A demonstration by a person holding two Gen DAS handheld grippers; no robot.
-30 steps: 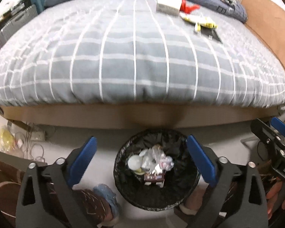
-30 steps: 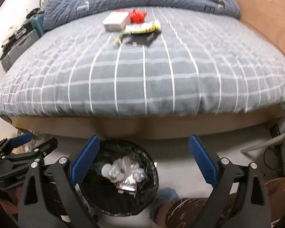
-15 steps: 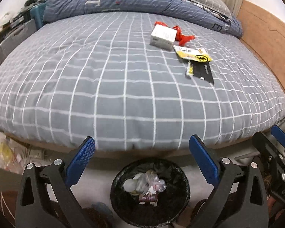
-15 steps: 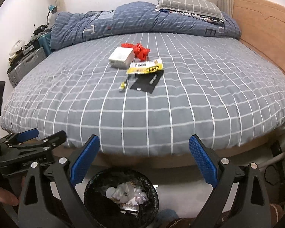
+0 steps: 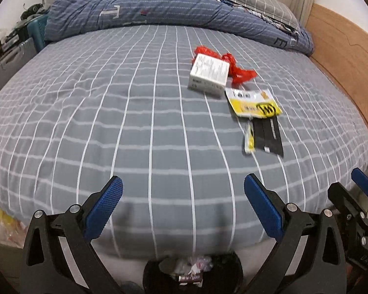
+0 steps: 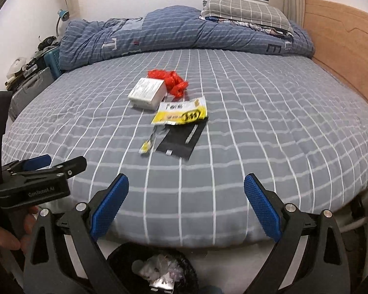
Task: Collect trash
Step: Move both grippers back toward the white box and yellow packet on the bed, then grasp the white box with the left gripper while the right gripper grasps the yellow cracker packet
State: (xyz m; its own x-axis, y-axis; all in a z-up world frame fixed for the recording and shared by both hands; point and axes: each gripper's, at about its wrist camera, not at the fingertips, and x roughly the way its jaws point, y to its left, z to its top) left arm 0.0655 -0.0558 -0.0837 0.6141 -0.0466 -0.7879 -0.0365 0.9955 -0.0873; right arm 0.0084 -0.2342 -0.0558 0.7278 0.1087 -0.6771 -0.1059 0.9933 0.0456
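Trash lies in a cluster on the grey checked bed (image 5: 110, 112) (image 6: 269, 127): a white box (image 5: 208, 74) (image 6: 147, 93), a red crumpled wrapper (image 5: 238, 71) (image 6: 172, 80), a yellow packet (image 5: 254, 103) (image 6: 181, 113), a black packet (image 5: 267, 134) (image 6: 181, 139) and a small yellow sachet (image 5: 249, 138) (image 6: 147, 144). A black-lined bin (image 5: 230, 272) (image 6: 184, 264) holding rubbish stands on the floor below the bed's near edge. My left gripper (image 5: 183, 193) and right gripper (image 6: 186, 194) are both open and empty, over the bed's front edge, well short of the trash.
A rumpled blue duvet (image 6: 179, 31) and a checked pillow (image 6: 245, 9) lie at the far end. A wooden headboard (image 6: 343, 41) runs along the right. Cases and clutter (image 6: 24, 80) sit left of the bed. A hand (image 6: 5, 235) holds the left gripper's handle.
Both grippers have risen from low over the bin to above the bed's edge, so the bin slid to the bottom of each view and the trash on the bed came nearer. Both stayed open.
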